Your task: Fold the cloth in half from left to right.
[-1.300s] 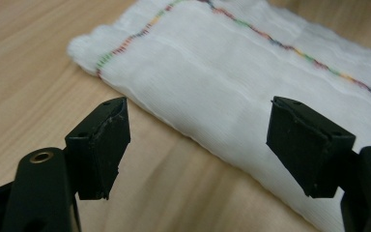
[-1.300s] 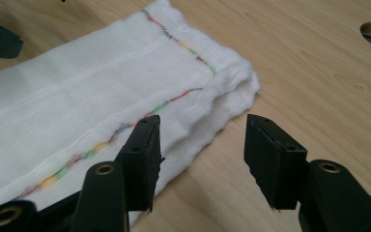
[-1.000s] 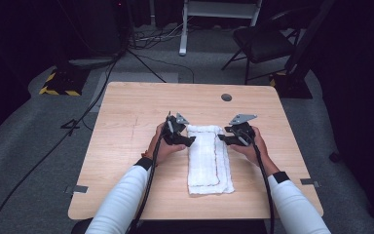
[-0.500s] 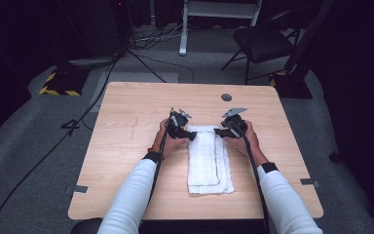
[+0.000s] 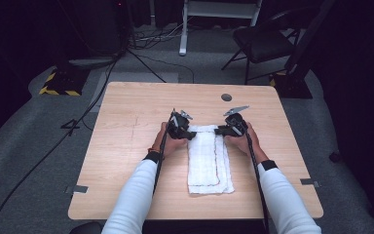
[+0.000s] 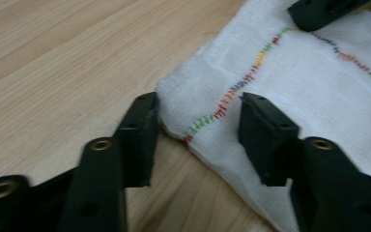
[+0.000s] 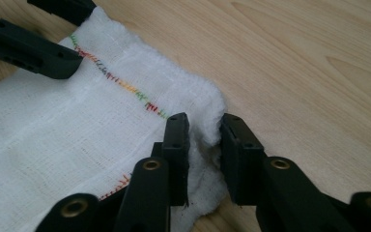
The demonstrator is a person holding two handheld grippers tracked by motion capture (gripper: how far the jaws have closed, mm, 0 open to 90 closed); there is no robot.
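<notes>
A folded white cloth (image 5: 208,161) lies lengthwise at the middle of the table (image 5: 126,146), and both tools are at its far end, one per corner. The left hand-held gripper (image 6: 198,128) has its jaws apart, straddling the corner without pinching it. The right hand-held gripper (image 7: 205,140) is nearly closed, clamped on a bunched bit of its corner. The step looks like gripping both far corners; next, the left should close before any lifting or folding.

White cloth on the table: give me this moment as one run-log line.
scene: folded white cloth on wooden table | left gripper: open, straddling far-left corner | right gripper: shut on far-right corner | phase: grasping corners
</notes>
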